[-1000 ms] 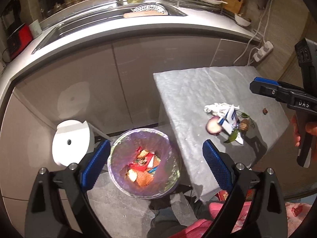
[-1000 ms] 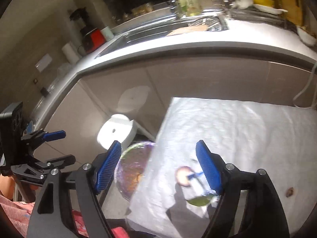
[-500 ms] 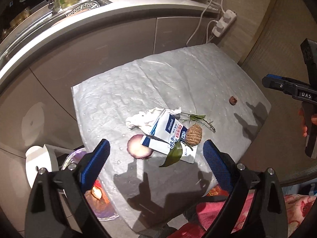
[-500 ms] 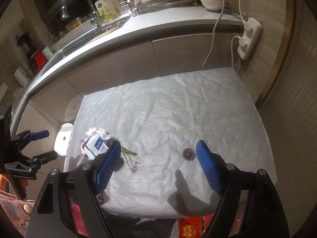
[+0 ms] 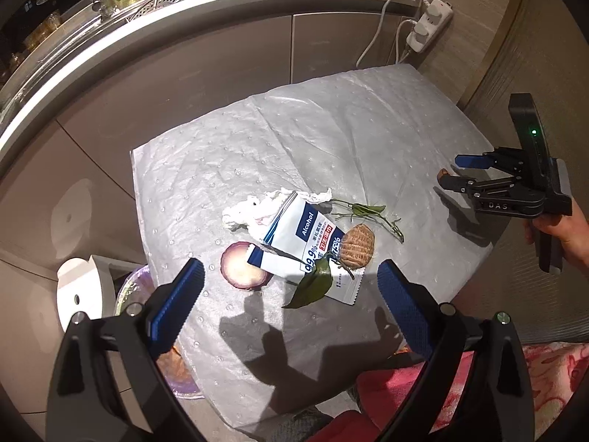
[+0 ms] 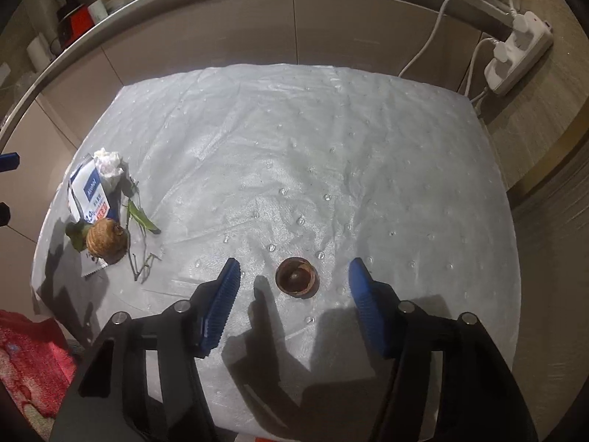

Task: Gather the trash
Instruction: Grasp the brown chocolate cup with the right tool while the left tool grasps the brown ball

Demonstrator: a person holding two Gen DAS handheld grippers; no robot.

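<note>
On the grey table cover lies a trash pile: a white tissue, an alcohol wipe packet, a purple onion slice, a brown ridged shell, a green leaf and a leafy twig. My left gripper hangs open just above the near side of the pile, holding nothing. My right gripper is low over the table's right part. Its jaws are closing around a small brown round cup-shaped scrap, and the pads stand clear of it.
A purple-lined trash bin shows partly under the table's left edge, beside a white round stool. A power strip with cables hangs on the cabinet behind. Red cloth lies at the near edge. A hand holds the right gripper.
The left view swung from the bin to the trash pile and then settled. The right gripper came down over the small brown scrap, and its jaws narrowed.
</note>
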